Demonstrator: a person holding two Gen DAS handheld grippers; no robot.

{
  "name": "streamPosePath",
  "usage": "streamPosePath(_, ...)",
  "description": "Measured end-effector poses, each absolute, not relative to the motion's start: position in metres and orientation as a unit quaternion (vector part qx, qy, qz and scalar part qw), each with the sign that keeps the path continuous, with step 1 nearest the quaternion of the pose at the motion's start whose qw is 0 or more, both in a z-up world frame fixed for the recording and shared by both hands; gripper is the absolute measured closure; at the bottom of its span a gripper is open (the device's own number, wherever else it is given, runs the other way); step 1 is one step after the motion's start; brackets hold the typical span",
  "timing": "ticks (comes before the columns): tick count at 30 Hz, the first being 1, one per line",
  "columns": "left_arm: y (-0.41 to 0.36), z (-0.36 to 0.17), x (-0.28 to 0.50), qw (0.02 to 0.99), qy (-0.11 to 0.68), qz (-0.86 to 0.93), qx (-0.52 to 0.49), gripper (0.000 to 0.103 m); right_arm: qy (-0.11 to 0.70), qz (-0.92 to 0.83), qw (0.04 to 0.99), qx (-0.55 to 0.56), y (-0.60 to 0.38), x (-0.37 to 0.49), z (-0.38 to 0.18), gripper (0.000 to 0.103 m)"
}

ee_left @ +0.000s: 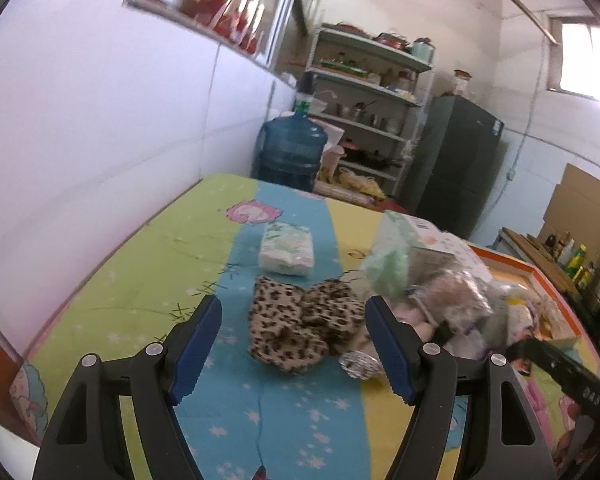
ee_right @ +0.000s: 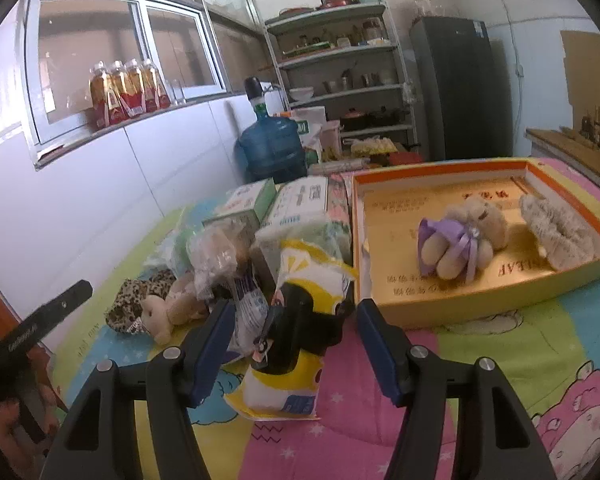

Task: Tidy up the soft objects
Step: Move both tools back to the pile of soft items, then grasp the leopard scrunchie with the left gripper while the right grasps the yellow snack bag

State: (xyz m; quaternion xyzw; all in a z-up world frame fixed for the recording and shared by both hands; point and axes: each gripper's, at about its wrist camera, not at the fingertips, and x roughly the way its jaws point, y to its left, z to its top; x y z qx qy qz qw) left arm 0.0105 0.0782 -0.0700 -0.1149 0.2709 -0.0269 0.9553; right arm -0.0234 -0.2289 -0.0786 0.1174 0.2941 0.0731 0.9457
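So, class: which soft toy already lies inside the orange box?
The beige teddy bear in the purple dress lies in the orange box; the other bear lies outside on the cloth.

The left gripper [ee_left: 294, 346] hovers low over the quilt [ee_left: 140, 272] with its blue-padded jaws spread wide. Between them, a little ahead, lies a leopard-print cloth [ee_left: 304, 326], crumpled on the blue stripe. Just beyond it sits a white tissue pack [ee_left: 287, 255]. To the right a heap of plastic-wrapped things [ee_left: 444, 288] crowds against the cloth, and a crinkly silver wrapper [ee_left: 360, 364] lies by the right jaw. An orange-rimmed box [ee_left: 540, 276] stands behind the heap. Past the quilt's far edge stands a blue water jug [ee_left: 290, 152], with shelves [ee_left: 372, 92] and a dark fridge [ee_left: 456, 160] behind.
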Motion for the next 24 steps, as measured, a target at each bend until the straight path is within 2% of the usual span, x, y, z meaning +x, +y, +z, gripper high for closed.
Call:
streamPosePath(16,0.08,-0.108,0.067,0.929,0.354,-0.011,-0.108,0.028,0.32,0.065,0.938,0.12,-0.224,-0.01,-0.093,0.04)
streamPosePath(19,0.082,-0.118,0.077,0.914,0.384,-0.03,-0.126,0.046,0.325,0.067,0.935,0.122,-0.223,-0.009,-0.095,0.04)
streamPosePath(20,0.083,-0.118,0.078,0.915,0.382,-0.03,-0.128,0.055,0.326,0.068,0.935,0.123,-0.222,-0.009,-0.096,0.04)
streamPosePath(21,0.083,-0.118,0.077,0.916,0.379,-0.034,-0.129,0.069,0.327,0.069,0.934,0.122,-0.222,-0.009,-0.097,0.04)
streamPosePath(24,0.079,-0.119,0.076,0.917,0.38,-0.038,-0.118,0.086,0.329,0.073,0.934,0.122,-0.222,-0.01,-0.098,0.04)
